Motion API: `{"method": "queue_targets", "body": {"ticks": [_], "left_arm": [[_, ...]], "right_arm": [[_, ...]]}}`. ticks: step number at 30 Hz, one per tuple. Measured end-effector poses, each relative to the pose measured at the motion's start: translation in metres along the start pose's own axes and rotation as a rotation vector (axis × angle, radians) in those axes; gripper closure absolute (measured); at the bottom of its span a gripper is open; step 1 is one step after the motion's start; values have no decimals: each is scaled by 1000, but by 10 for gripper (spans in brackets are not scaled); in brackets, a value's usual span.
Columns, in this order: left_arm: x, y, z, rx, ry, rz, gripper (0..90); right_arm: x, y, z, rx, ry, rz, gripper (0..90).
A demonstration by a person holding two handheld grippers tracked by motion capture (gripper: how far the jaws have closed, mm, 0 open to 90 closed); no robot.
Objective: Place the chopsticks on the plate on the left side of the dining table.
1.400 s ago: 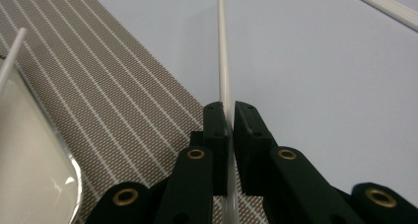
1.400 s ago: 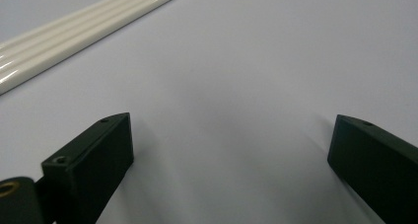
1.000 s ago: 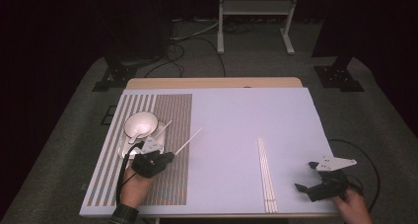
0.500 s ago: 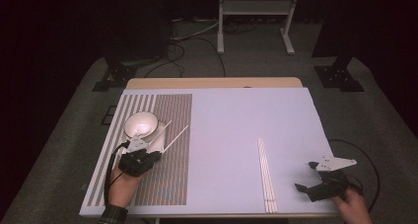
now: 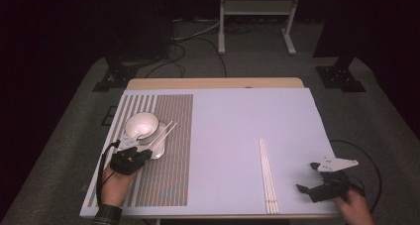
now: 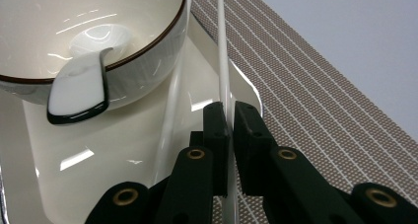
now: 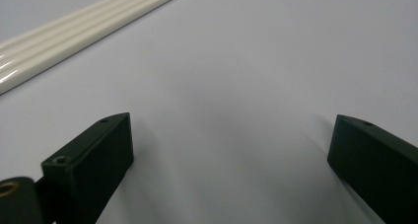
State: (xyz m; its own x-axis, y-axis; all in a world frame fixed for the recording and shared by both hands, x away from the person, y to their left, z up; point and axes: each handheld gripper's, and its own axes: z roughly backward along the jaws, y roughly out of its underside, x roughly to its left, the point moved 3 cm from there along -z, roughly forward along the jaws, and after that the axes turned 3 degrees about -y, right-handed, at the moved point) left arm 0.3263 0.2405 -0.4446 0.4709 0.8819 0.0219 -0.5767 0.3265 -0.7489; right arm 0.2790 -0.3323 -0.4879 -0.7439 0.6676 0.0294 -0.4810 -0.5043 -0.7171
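Closest to the person's side, the right claw sits low at the near right corner of the surface, its jaws spread wide with nothing but bare pale top between them. Just to its left lie the spare white chopsticks, a tight bundle running from the near edge away across the surface, apart from the claw.

Over on the left, the left claw is pinched tight on a single white chopstick, which runs straight out from between the jaws. In the left gripper view that stick passes over the right edge of a cream tray, with a second chopstick lying on the tray just beside it.

Beyond the jaws a white bowl with a dark rim stands on the tray, a white spoon resting in it with its handle over the rim. All this sits on a striped brown placemat.
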Motion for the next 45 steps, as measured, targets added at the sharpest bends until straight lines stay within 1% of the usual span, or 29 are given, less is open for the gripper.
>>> {"method": "queue_targets", "body": {"ticks": [6, 10, 17, 45], "left_arm": [[2, -1, -4, 8, -18, -9, 841], [4, 0, -5, 8, -26, -6, 841], [7, 1, -8, 19, -30, -2, 841], [12, 4, -7, 11, -46, 9, 834]], "right_arm": [[0, 0, 0, 0, 0, 0, 22], [0, 0, 0, 0, 0, 0, 22], [0, 0, 0, 0, 0, 0, 22], [0, 0, 0, 0, 0, -1, 22]]}}
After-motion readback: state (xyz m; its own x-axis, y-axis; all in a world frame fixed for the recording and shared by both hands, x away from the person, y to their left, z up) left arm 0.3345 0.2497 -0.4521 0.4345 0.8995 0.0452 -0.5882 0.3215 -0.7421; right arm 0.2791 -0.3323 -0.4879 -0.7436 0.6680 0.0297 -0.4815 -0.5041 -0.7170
